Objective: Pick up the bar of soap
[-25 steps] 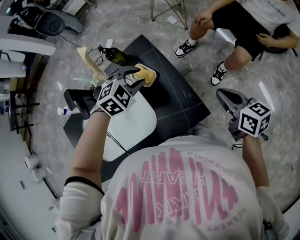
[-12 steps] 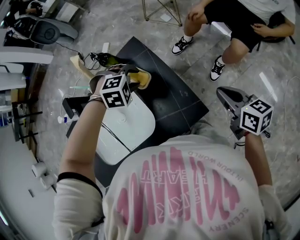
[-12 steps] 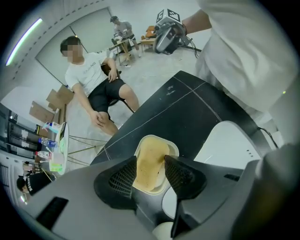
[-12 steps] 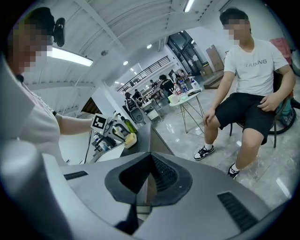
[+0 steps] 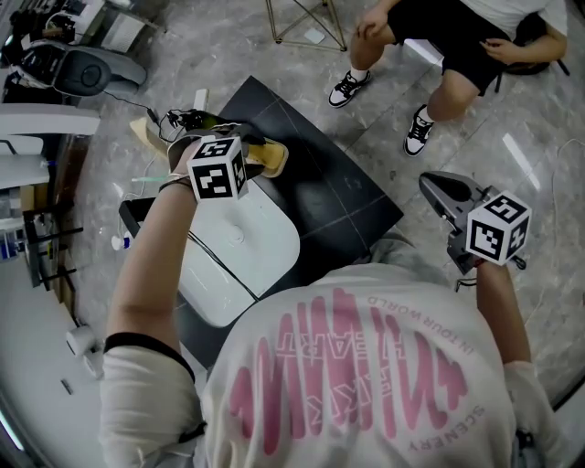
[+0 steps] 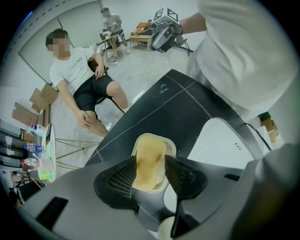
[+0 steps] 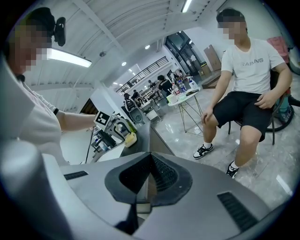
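Observation:
The yellow bar of soap [image 6: 151, 149] lies in a pale dish [image 6: 171, 147] on the black table [image 5: 340, 194]. In the head view the soap [image 5: 273, 158] shows just beyond my left gripper [image 5: 250, 152]. In the left gripper view my left gripper [image 6: 150, 169] is open, and its ribbed pads [image 6: 123, 177] stand on either side of the soap's near end. I see no squeeze on the soap, and it rests in the dish. My right gripper [image 5: 431, 185] hangs shut and empty over the floor to the right; its pads meet in the right gripper view [image 7: 149, 163].
A white basin [image 5: 249, 239] sits in the table next to the dish. A dark green bottle [image 5: 207, 119] and cables lie behind the left gripper. A person in black shorts [image 5: 457, 37] sits beyond the table, near a gold-legged stand [image 5: 311, 20].
My left gripper has swung further over the soap dish, so its marker cube now covers most of its jaws in the head view. The right gripper has stayed where it was.

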The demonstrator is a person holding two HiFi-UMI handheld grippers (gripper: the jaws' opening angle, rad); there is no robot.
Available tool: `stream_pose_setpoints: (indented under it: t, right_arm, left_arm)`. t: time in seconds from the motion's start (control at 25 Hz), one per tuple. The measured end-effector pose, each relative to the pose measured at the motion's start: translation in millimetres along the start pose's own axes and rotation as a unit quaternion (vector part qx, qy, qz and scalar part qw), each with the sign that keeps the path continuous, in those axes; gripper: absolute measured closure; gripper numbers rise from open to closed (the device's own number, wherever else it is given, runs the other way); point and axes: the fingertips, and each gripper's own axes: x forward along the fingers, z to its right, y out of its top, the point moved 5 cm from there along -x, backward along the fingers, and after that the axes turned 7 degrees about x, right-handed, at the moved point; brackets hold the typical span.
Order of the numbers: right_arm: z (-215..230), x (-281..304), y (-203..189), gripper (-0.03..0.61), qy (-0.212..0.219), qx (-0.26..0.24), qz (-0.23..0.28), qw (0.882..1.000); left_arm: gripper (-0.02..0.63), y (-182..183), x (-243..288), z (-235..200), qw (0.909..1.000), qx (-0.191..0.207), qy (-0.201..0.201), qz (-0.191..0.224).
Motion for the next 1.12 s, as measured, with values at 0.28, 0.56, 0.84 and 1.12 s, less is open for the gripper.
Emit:
stream_pose_setpoints:
  t: [0.28, 0.56, 0.84, 1.12]
  right_arm:
    - [-3, -2, -3, 0.565, -0.004, -0.001, -0.003, 1.000]
    - [1, -5, -2, 0.565, -0.013, 0.004, 0.001, 1.000]
    - [0, -3, -6, 0.565, -0.011, 0.007, 0.002, 1.000]
    - [-3, -1, -6, 0.565, -0.011, 0.004, -0.002, 1.000]
  left_arm:
    - [0.407, -3, 14, -5, 0.9993, 0.017, -0.028, -0.017]
    - [0.407, -5, 20, -9, 0.9991, 0.025, -0.022, -0.027]
    - [0.408, -4, 23, -6, 0.9998, -0.004, 0.004, -0.017]
    - [0.422, -2, 23, -6, 0.9973, -0.070, 0.015, 0.016]
